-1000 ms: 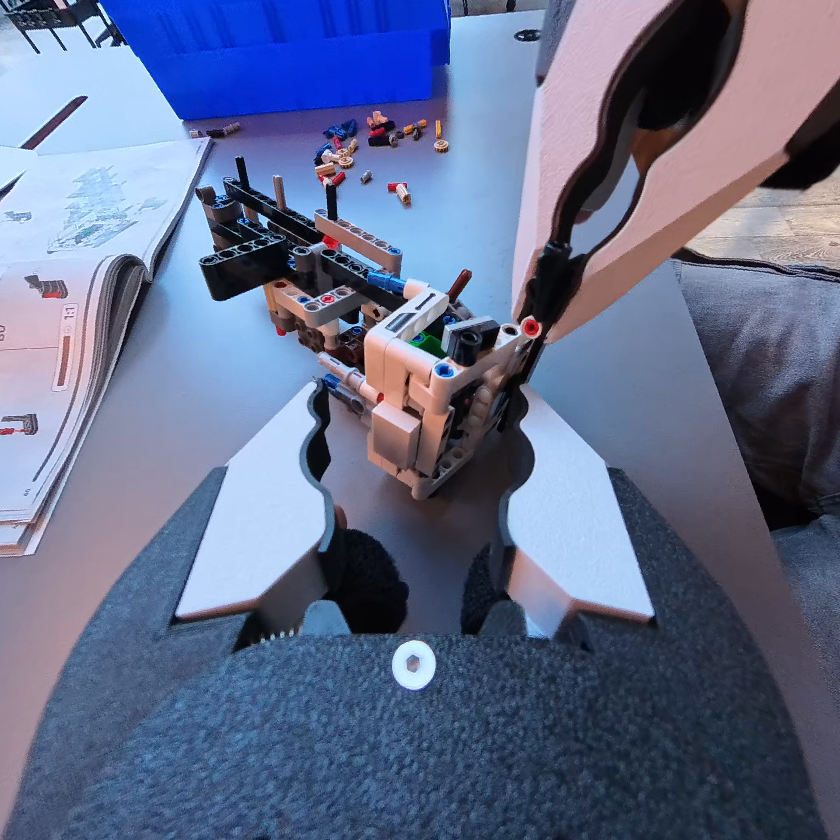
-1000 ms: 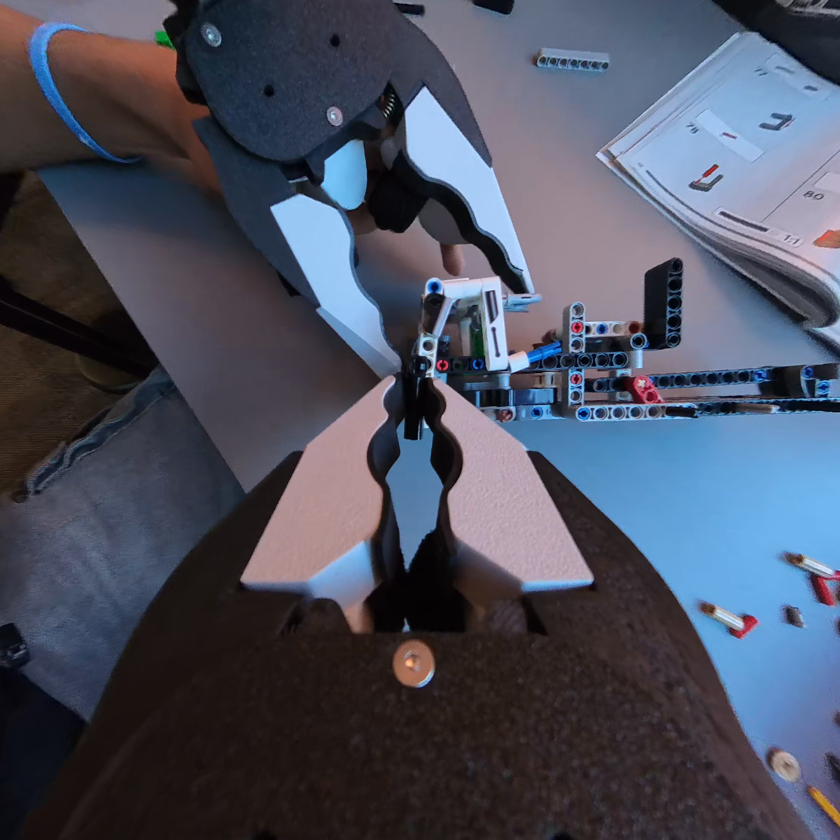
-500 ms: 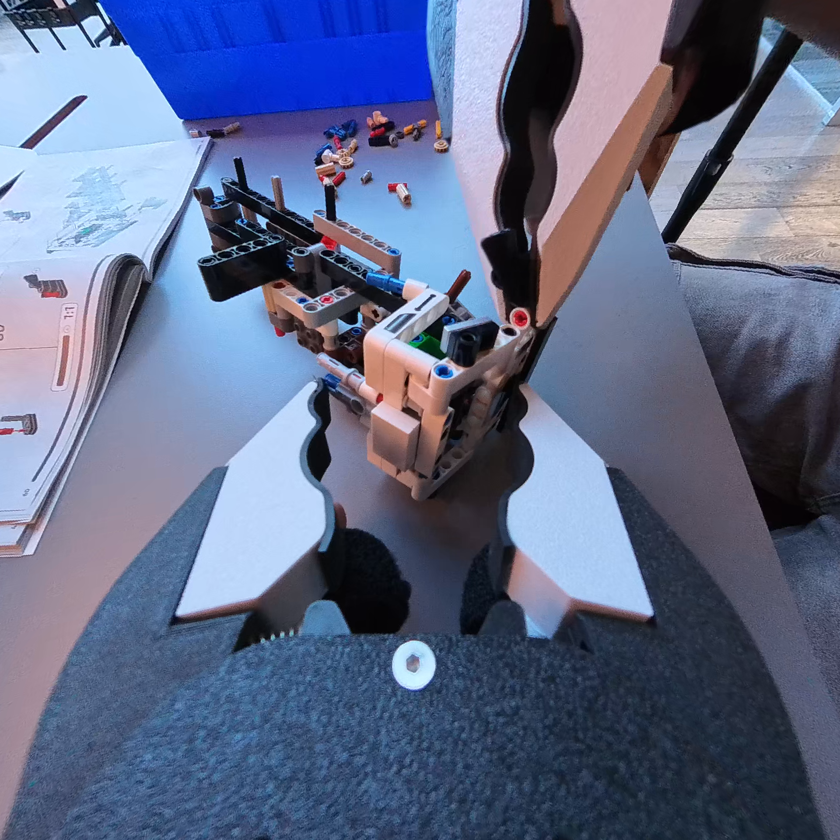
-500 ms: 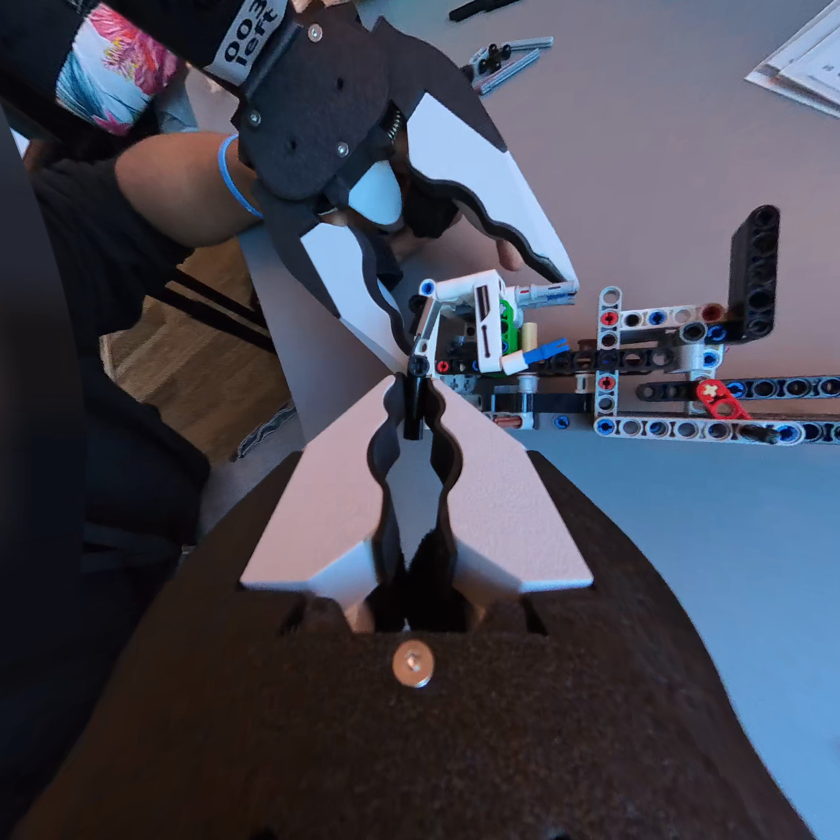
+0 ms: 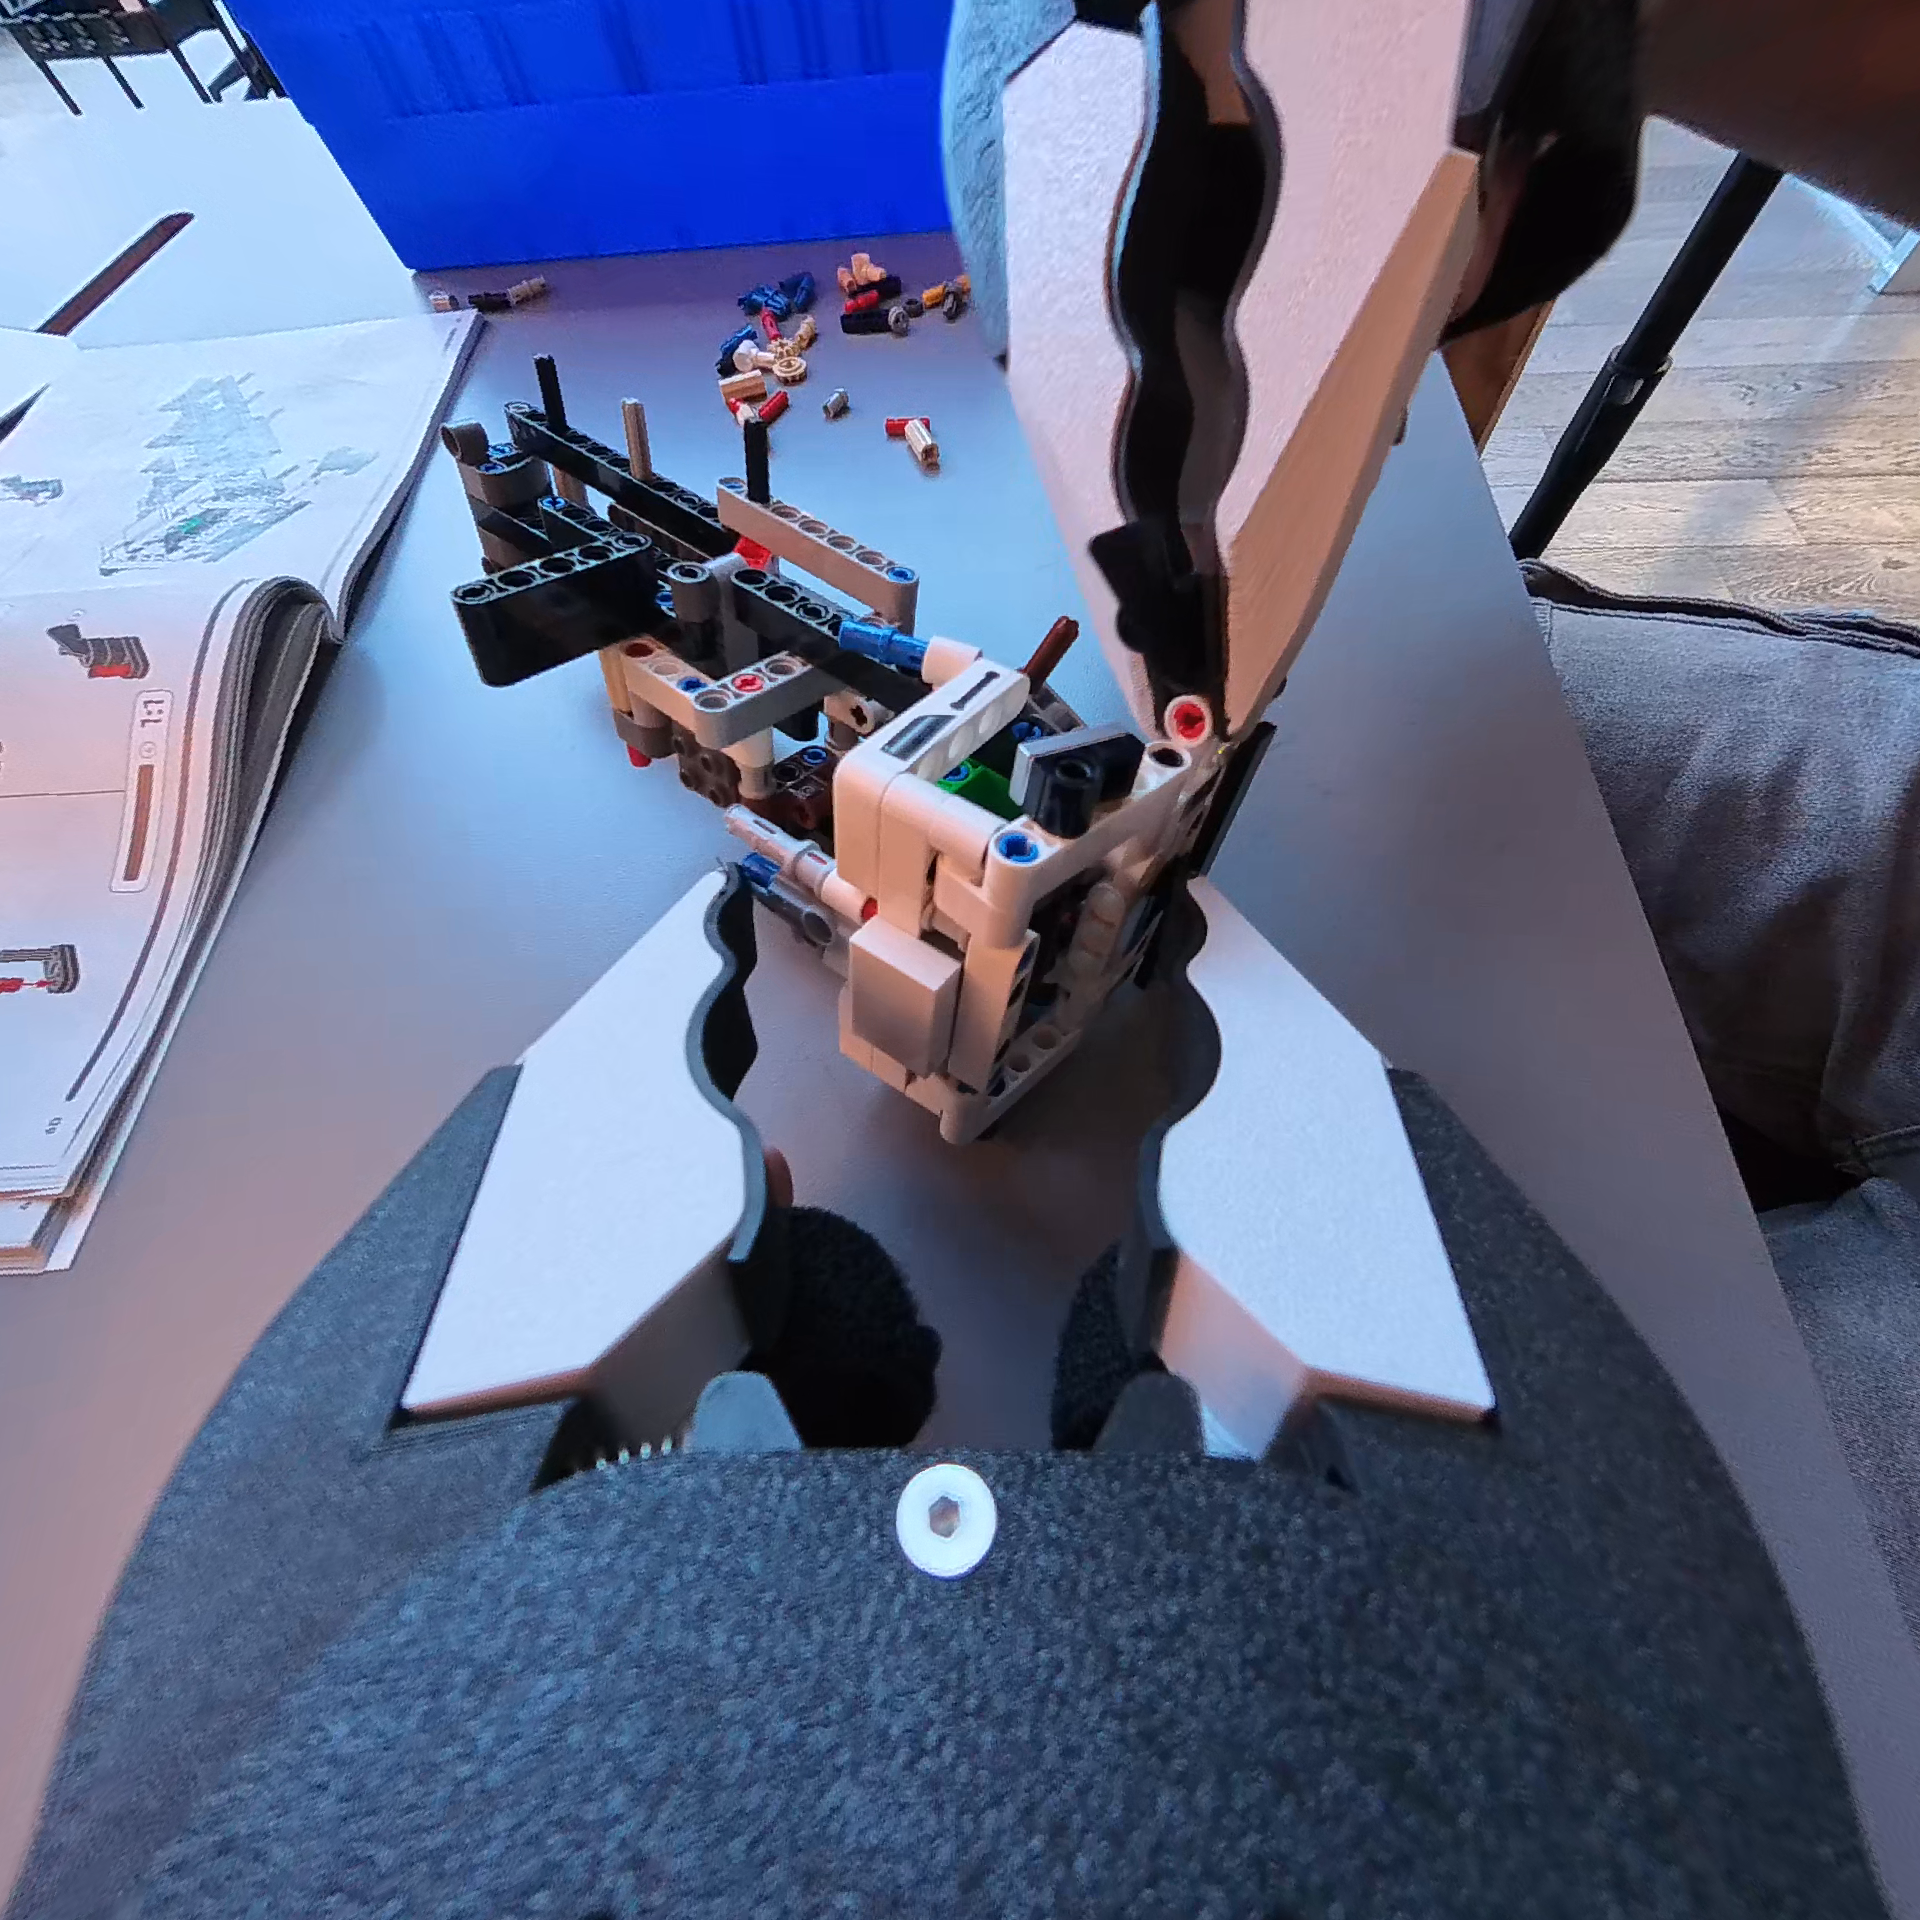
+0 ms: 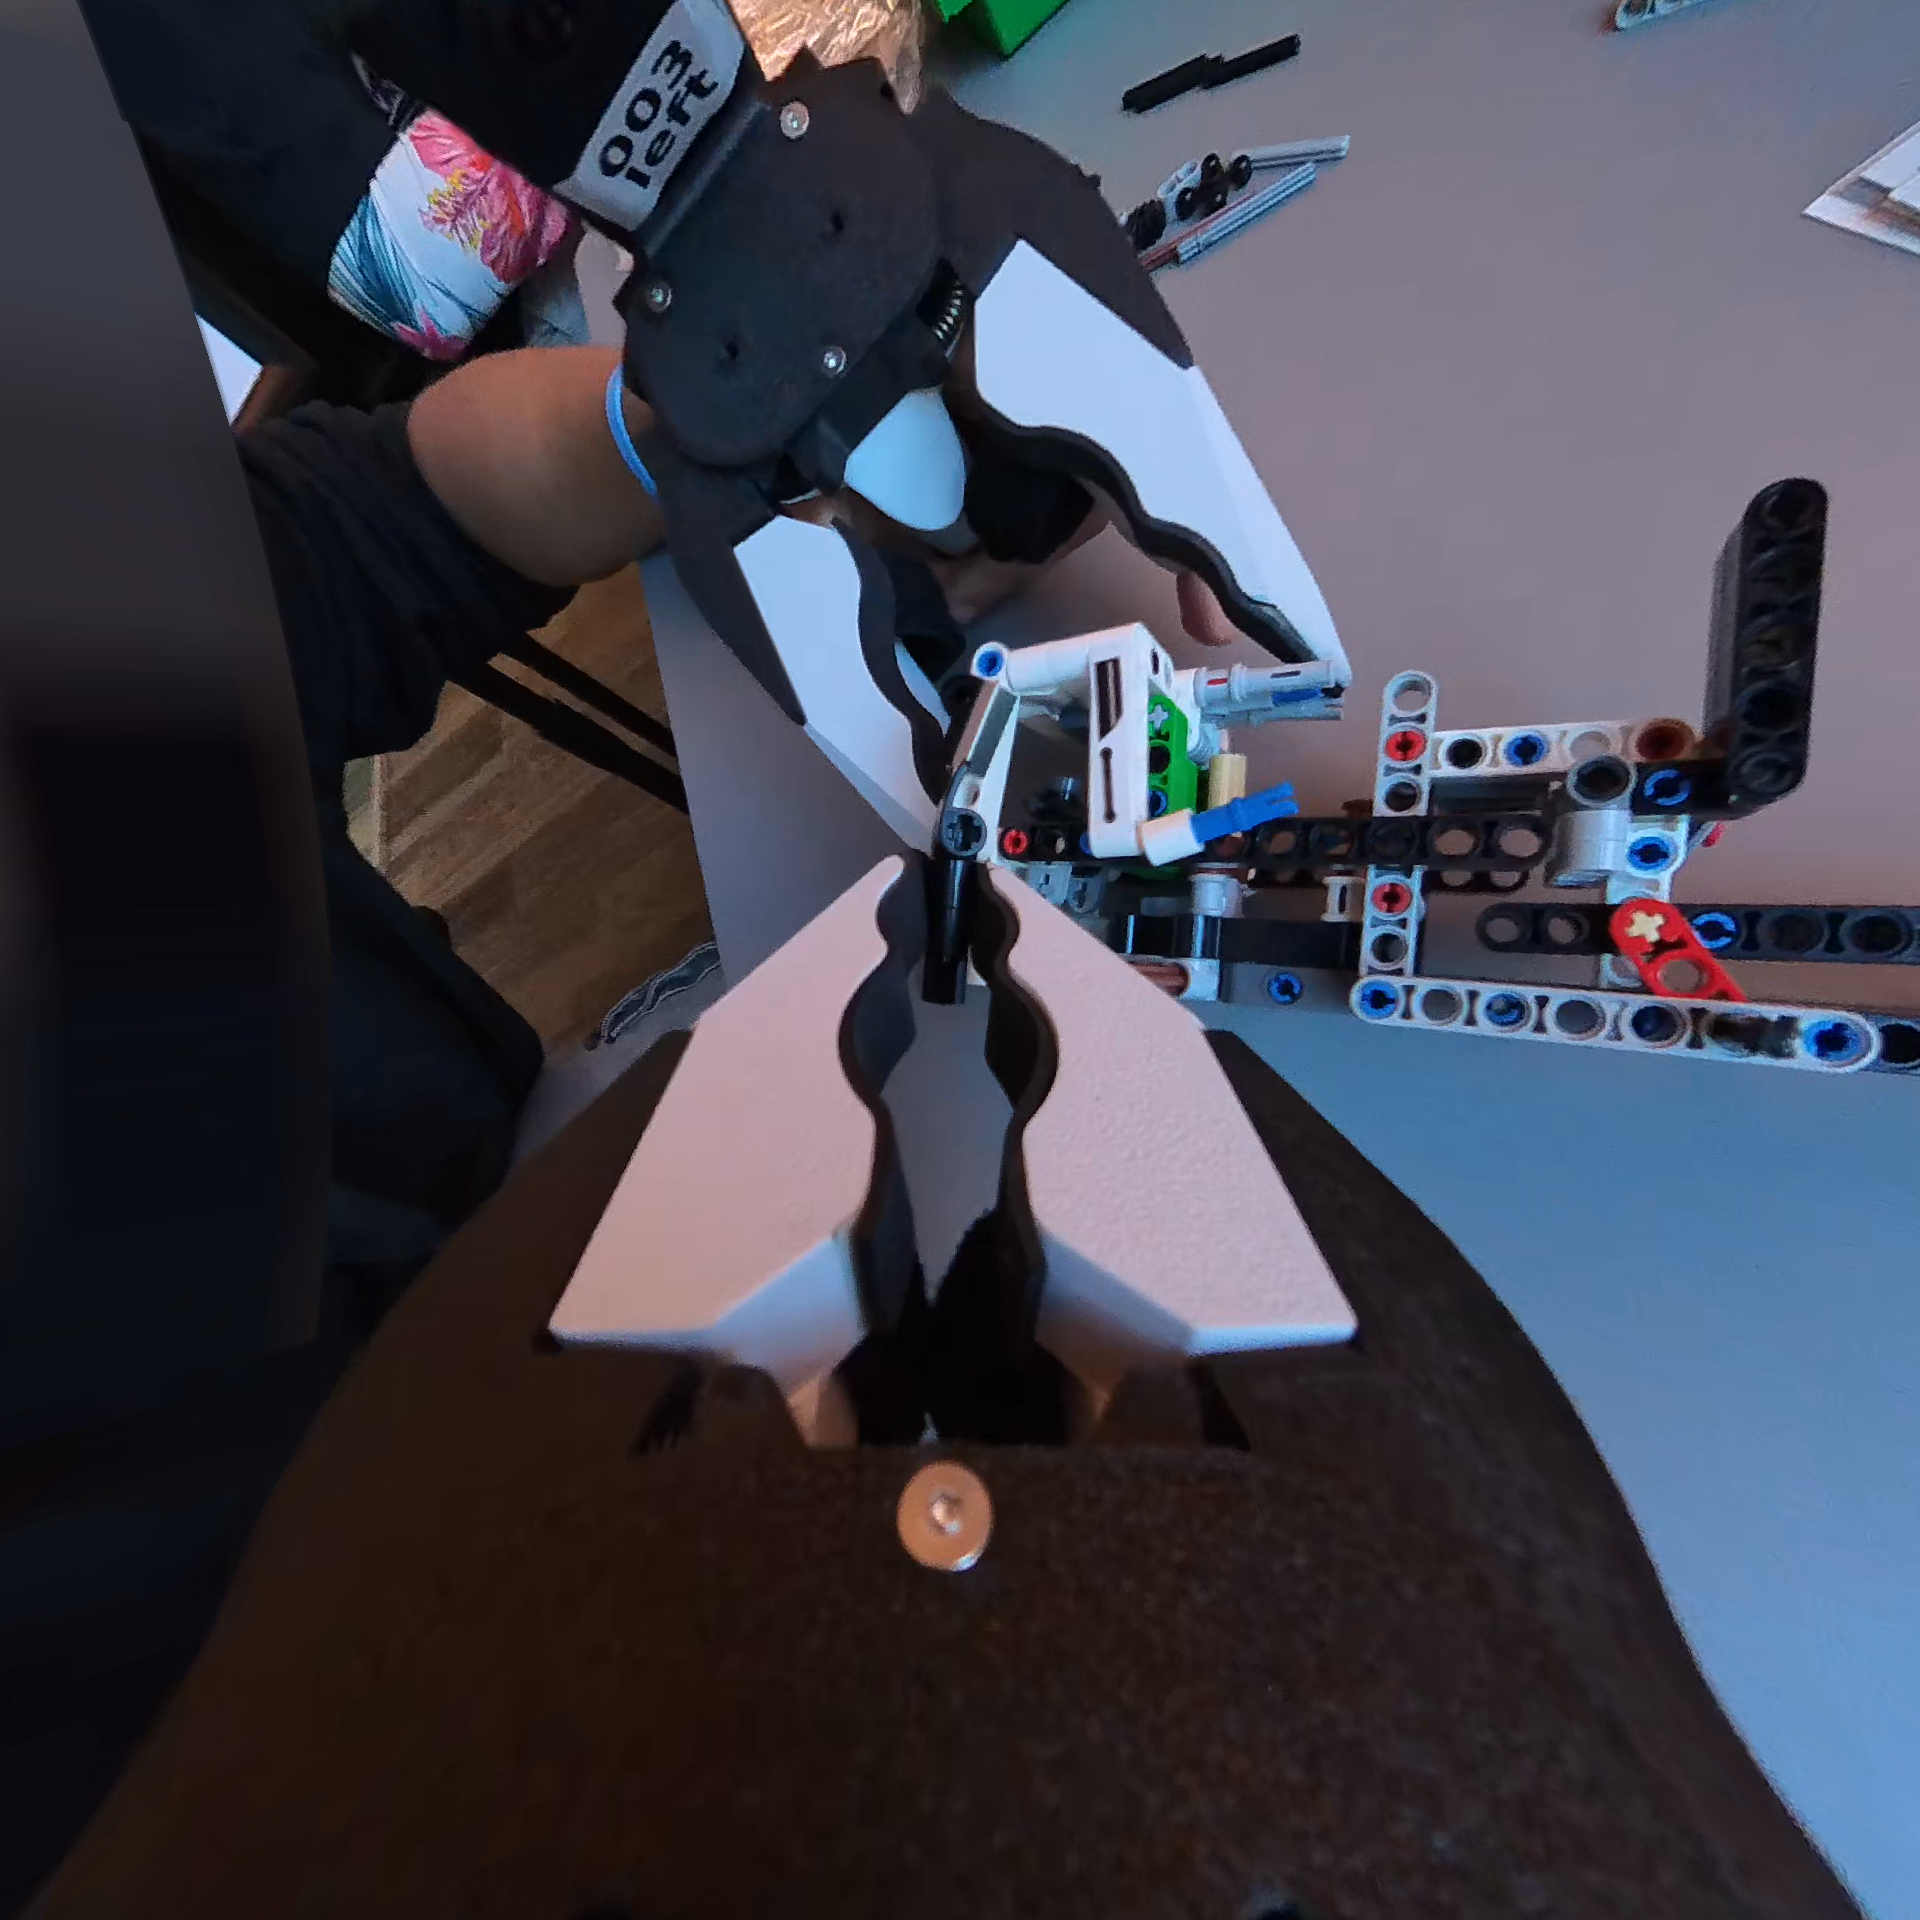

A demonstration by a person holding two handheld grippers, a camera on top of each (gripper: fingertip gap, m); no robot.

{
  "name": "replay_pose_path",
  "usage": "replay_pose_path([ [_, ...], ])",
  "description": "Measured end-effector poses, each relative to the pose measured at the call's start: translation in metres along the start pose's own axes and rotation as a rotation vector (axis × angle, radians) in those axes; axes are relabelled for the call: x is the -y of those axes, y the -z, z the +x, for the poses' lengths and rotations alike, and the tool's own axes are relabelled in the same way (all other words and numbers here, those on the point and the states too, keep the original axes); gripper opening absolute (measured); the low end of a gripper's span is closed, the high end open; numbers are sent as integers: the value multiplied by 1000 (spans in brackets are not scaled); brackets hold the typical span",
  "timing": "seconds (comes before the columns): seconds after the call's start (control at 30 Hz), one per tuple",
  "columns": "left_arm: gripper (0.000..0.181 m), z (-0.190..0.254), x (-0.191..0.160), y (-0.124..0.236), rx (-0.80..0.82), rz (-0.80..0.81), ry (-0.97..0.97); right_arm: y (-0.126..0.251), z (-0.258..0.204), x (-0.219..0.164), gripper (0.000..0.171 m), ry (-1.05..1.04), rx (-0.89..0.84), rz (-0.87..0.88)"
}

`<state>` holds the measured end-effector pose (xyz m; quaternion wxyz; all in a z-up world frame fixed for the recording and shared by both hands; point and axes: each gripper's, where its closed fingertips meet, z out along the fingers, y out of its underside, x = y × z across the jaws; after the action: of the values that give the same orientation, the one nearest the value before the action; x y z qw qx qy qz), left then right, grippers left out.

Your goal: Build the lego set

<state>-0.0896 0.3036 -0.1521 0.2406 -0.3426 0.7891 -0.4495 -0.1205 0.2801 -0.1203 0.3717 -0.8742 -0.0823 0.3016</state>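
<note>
A partly built lego model [image 5: 935, 883] of white, grey and black beams lies on the dark table [image 5: 416, 935]. My left gripper [image 5: 956, 925] has its jaws wide apart around the model's white end, with both fingertips touching it. In the right wrist view the left gripper [image 6: 1122, 727] straddles the model [image 6: 1112, 758] the same way. My right gripper [image 6: 945, 894] is shut on a short black pin [image 6: 945, 935], its tip at the model's near corner. In the left wrist view the right gripper [image 5: 1195, 707] comes down from above onto that corner.
An open instruction booklet [image 5: 156, 623] lies at the left. A blue bin [image 5: 623, 125] stands at the back, with loose small parts [image 5: 831, 332] in front of it. The table edge runs close on the right, by a person's leg [image 5: 1714, 883]. Loose beams [image 6: 1226, 197] lie farther off. About 5 cm separates my left fingertips from my right.
My right gripper has swung from a slant to nearly upright over the model's corner, still holding the black pin. My left gripper and the model have not moved.
</note>
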Motion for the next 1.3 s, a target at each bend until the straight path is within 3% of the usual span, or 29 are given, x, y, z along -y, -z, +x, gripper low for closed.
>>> replay_pose_path([
  [0.27, 77, 0, 0, 0, 8, 0, -7, 1, -1, -2, 6, 237, -288, 22],
  [0.53, 76, -2, 0, 0, 25, -1, -6, 2, 3, 0, 6, 97, -298, -34],
  [0.8, 76, -2, 0, -1, 27, -1, -6, 2, 3, -2, 6, 136, -372, -78],
  [1.03, 76, -3, 0, -2, 39, -3, 7, 3, 5, -3, 6, 68, -328, -143],
  [1.3, 76, -3, 0, -2, 36, -3, 13, 2, 5, -3, 6, 16, -156, -207],
])
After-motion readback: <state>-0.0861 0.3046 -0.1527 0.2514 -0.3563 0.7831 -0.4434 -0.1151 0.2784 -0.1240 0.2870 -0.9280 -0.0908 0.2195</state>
